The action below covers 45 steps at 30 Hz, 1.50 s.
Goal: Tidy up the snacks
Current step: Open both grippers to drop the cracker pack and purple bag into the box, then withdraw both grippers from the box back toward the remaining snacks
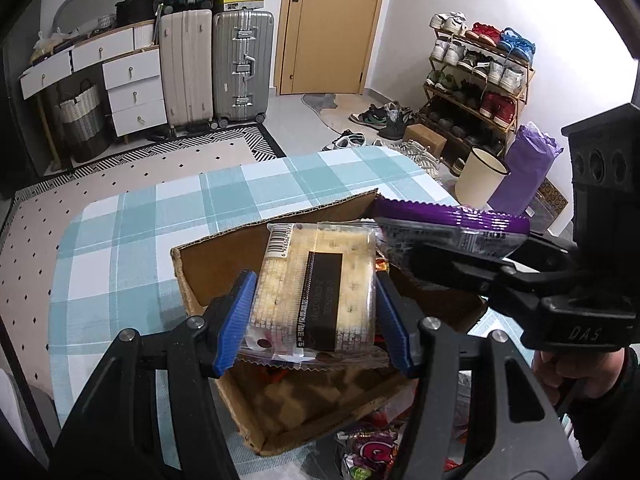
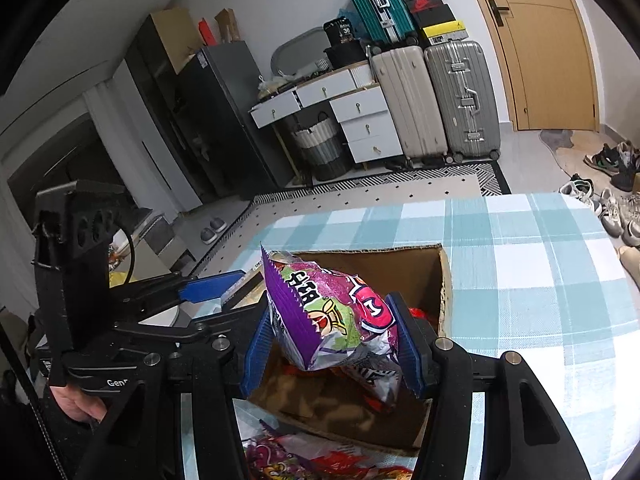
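My left gripper (image 1: 314, 318) is shut on a clear pack of pale crackers (image 1: 316, 292) with a black label, held over the open cardboard box (image 1: 208, 256). The blue pads (image 1: 236, 320) press both long sides of the pack. My right gripper (image 2: 334, 344) is shut on a purple snack bag (image 2: 332, 312), also above the cardboard box (image 2: 444, 280). In the left wrist view the purple snack bag (image 1: 452, 220) and the right gripper's black fingers (image 1: 460, 268) come in from the right, just beyond the crackers. Red wrappers show inside the box under both packs.
The box stands on a table with a teal checked cloth (image 1: 132, 240). More loose snack packets (image 1: 368, 452) lie on the cloth at the near edge. On the floor beyond are a cream bin (image 1: 478, 178), a shoe rack (image 1: 476, 80) and suitcases (image 1: 240, 68). A person's hand (image 1: 580, 368) grips the right tool.
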{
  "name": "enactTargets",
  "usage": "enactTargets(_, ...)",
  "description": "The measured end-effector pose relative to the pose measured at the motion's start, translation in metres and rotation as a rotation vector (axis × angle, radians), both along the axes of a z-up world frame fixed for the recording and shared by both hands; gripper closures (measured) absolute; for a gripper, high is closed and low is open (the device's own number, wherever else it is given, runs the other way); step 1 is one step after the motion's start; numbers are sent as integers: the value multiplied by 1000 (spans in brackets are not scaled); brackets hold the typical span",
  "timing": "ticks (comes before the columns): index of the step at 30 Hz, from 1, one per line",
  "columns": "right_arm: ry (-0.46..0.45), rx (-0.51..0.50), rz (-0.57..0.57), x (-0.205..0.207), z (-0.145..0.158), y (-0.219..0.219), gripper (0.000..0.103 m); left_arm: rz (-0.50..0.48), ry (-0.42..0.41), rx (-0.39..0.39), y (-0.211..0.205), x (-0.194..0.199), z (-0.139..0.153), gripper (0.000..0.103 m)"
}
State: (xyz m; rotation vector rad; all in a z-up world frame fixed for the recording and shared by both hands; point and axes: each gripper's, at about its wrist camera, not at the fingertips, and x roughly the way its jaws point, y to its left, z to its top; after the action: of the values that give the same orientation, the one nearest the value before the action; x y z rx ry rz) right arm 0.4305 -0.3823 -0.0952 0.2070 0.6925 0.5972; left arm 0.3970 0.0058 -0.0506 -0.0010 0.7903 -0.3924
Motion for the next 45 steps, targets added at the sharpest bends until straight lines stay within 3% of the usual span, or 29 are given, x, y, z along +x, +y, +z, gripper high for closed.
enactTargets(2, -2, -5, -4, 3, -2, 1, 46, 4, -9, 8, -1, 3, -2, 46)
enactTargets(5, -12, -15, -15, 5, -3, 1, 42, 18, -37, 21, 1, 3, -1, 31)
enactTargets(6, -22, -21, -25, 3, -2, 0, 35, 19, -44, 17, 2, 1, 0, 31)
enactTargets(7, -30, -24, -32, 1, -1, -1, 33, 18, -48, 11, 4, 0, 1, 31)
enactTargets(19, -90, -14, -45, -23, 20, -15, 33, 59, -82, 29, 12, -34, 18, 28)
enactTargets(33, -156, -4, 14, -88, 51, -16, 33, 122, -125, 52, 17, -108, 44, 17)
enactTargets(45, -190, 14, -30, -152, 53, -23, 20, 158, -143, 9, 23, -178, 41, 1)
